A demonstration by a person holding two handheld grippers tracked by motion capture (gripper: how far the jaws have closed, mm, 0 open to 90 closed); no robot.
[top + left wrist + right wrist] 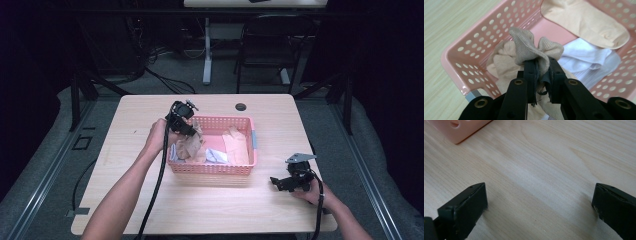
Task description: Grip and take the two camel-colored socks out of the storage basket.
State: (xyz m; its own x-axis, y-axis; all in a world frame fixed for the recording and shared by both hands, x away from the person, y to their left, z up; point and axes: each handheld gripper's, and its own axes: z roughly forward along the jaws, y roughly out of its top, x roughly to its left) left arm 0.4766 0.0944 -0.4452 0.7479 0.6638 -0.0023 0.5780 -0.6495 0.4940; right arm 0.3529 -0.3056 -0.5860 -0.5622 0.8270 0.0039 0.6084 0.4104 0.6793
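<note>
Above pink perforated plastic basket (461, 62), at its 9 o'clock end: left gripper (541, 67) pinching beige knitted sock (529, 47), hanging downward; right gripper (539, 207) wide, at 4 o'clock.

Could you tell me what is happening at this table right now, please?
A person is working over a pink perforated plastic basket on a light wooden table. The left gripper is shut on a beige knitted sock, holding it bunched above the basket. A peach sock and a white cloth lie inside. The right gripper rests open on the table beside the basket.
</note>
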